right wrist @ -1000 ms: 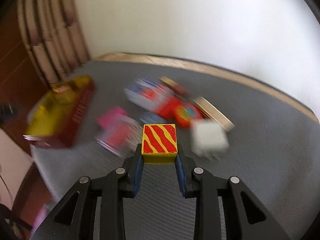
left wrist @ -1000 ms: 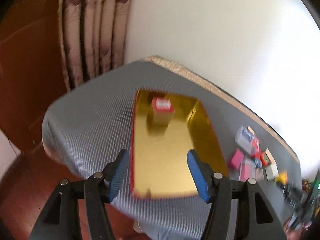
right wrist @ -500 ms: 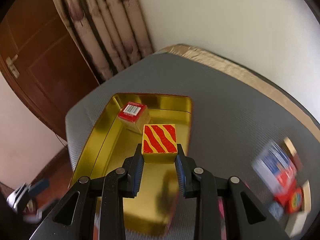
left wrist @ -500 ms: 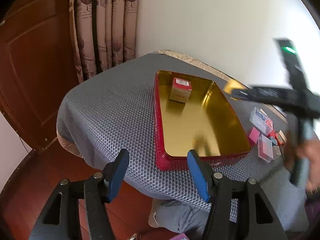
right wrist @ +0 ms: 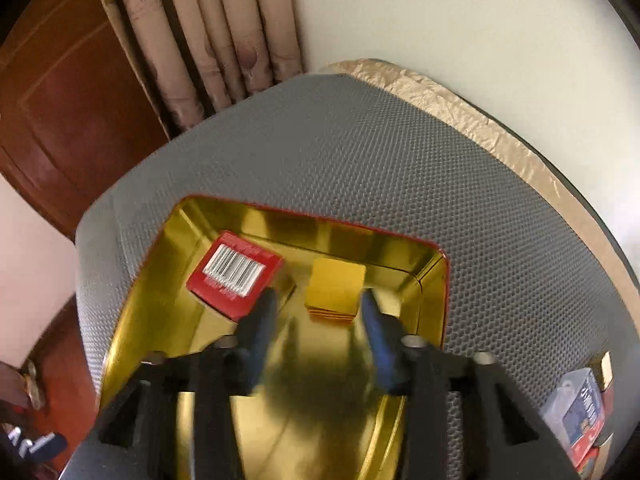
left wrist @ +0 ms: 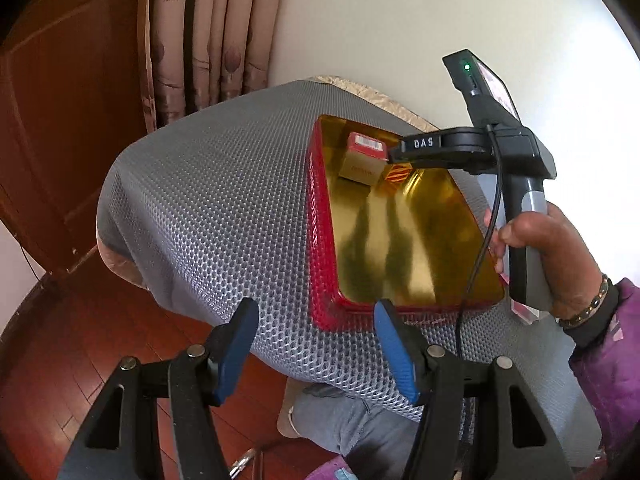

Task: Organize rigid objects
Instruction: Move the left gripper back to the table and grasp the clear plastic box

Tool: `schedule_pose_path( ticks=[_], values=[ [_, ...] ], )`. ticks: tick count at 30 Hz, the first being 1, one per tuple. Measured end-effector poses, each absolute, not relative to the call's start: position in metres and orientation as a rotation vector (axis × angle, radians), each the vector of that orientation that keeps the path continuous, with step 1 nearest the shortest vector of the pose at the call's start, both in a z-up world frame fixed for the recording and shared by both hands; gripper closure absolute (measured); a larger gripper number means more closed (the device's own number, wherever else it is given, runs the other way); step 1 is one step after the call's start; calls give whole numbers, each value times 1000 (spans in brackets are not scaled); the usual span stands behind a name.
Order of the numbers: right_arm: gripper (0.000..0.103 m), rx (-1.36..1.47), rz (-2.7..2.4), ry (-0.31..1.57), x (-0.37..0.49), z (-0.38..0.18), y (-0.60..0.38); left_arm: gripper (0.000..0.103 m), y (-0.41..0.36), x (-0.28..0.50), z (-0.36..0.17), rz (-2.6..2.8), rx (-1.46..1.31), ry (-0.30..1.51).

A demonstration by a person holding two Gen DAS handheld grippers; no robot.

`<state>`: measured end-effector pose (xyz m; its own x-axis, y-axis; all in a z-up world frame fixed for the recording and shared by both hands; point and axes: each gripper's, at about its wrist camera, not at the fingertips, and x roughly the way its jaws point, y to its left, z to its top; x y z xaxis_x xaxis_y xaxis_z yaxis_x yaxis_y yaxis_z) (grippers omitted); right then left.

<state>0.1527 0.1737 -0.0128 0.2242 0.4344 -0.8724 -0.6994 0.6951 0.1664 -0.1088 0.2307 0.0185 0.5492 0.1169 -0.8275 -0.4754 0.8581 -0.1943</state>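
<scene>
A gold tin tray with a red rim [right wrist: 434, 276] [left wrist: 320, 240] lies on the grey mesh-covered table. In it stand a red-topped box with a barcode [right wrist: 234, 270] [left wrist: 362, 156] and a yellow block [right wrist: 334, 290] with red-striped side [left wrist: 397, 174], side by side at the far end. My right gripper [right wrist: 318, 308] is open, its blue fingers on either side of the yellow block and apart from it. In the left wrist view it reaches over the tray from the right. My left gripper [left wrist: 314, 344] is open and empty at the table's near edge, before the tray.
Small boxes [right wrist: 580, 408] lie on the table to the right of the tray. A curtain [left wrist: 208, 36], a wooden door [left wrist: 60, 120] and a white wall stand behind the table. The wooden floor [left wrist: 80, 340] lies below the near edge.
My right gripper has come down into the tray, opened and let go of the yellow striped block, which now rests next to the red box. My left gripper has held still.
</scene>
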Motion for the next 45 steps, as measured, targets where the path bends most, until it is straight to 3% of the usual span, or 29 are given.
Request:
schedule_pose_path(
  ticks=[1, 5, 6, 7, 11, 15, 20, 30, 38, 45],
  values=[
    [31, -250, 801, 1058, 150, -4, 166, 41, 228, -109, 20, 367, -414, 926],
    [16, -90, 778, 919, 122, 38, 101, 41, 214, -107, 22, 349, -357, 929],
    [4, -67, 760, 893, 113, 44, 80, 41, 211, -107, 23, 334, -345, 929],
    [0, -51, 737, 866, 103, 49, 56, 41, 208, -106, 24, 318, -335, 928],
    [0, -123, 519, 806, 54, 37, -75, 41, 180, -106, 33, 180, -269, 899],
    [0, -279, 236, 878, 37, -1, -194, 41, 138, -104, 42, 67, -152, 880],
    [0, -304, 25, 903, 23, -19, -284, 41, 83, -83, 48, -99, -111, 923],
    [1, -313, 33, 940, 21, -44, -299, 41, 15, 23, 19, -262, -60, 1086],
    [1, -172, 62, 961, 18, -39, -321, 41, 3, 71, -19, -293, -66, 1229],
    [1, -222, 60, 969, 16, -41, -314, 41, 5, 96, -35, -299, -104, 1273]
  ],
)
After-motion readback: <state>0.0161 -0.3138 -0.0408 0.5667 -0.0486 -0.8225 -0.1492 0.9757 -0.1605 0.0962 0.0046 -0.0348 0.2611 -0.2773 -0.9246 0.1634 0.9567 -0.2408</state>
